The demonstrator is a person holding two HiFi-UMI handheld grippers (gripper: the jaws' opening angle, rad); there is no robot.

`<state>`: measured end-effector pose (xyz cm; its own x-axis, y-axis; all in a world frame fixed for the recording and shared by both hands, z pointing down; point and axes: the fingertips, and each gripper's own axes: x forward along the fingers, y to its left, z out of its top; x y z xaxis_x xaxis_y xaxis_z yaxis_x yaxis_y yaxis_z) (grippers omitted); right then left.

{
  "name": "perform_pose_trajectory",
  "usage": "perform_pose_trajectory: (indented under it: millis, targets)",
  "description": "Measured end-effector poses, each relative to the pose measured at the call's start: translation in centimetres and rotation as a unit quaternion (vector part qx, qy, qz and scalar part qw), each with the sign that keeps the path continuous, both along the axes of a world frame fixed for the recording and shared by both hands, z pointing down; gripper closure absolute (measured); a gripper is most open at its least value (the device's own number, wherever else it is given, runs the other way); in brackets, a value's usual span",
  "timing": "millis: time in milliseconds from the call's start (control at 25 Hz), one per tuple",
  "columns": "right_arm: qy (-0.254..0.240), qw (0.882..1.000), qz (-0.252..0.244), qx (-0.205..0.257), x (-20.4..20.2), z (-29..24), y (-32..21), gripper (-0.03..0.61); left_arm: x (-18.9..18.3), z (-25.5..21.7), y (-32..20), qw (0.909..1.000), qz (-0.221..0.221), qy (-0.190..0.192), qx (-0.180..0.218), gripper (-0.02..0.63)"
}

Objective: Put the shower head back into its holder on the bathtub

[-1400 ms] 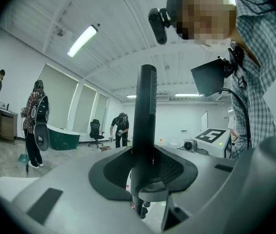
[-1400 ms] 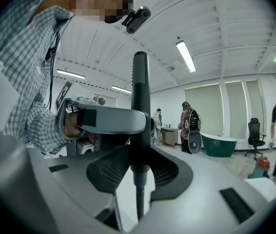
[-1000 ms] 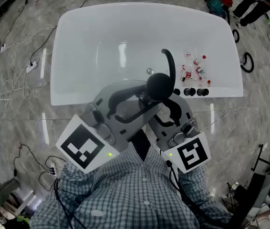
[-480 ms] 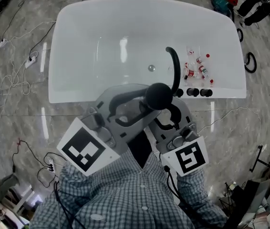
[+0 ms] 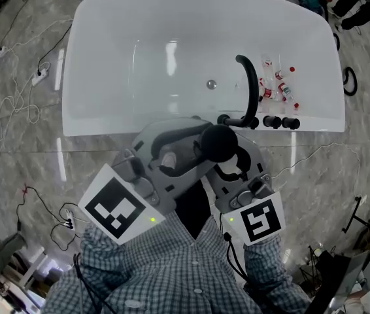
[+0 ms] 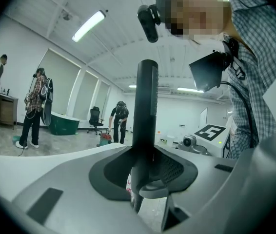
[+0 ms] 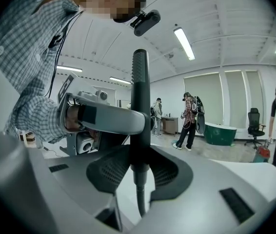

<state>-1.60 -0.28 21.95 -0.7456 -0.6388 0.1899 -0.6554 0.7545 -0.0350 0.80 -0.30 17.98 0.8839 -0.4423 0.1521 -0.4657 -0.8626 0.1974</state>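
Left claw [image 6: 145,177]: jaws closed on the handle of the black shower head [image 6: 147,106], pads pressing its lower part. Right claw [image 7: 139,167]: clamped on the same handle from the opposite side. The hose [image 7: 139,199] hangs below the grip.

Shower head orientation: long axis upright in both gripper views, hose end down. In the head view the round head end faces up.

Position: held in the air just on the near side of the white bathtub [image 5: 106,126] rim, close to the black curved faucet [image 5: 249,87].
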Motion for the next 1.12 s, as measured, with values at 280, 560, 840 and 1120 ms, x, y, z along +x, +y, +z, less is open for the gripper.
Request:
perform_pose_trajectory:
  millis: [280,560,840,1120]
  targets:
    - [0.011,1.0,-0.003,-0.015,0.0,3.8,0.2,0.456,-0.1,3.9,0.3,0.9997,0.01,-0.019,-0.011,0.471]
    - [0.014,1.0,0.001,-0.024,0.1,6.6,0.1,0.456,0.0,6.8,0.2,0.9995,0.01,-0.024,-0.018,0.472]
    - [0.025,0.999,0.006,-0.029,0.3,8.9,0.2,0.456,0.0,9.2,0.5,0.9992,0.014,-0.03,-0.025,0.472]
    - [0.036,0.999,0.006,-0.04,0.8,13.2,-0.5,0.456,0.4,13.2,-0.4,0.9987,0.007,-0.032,-0.039,0.472]
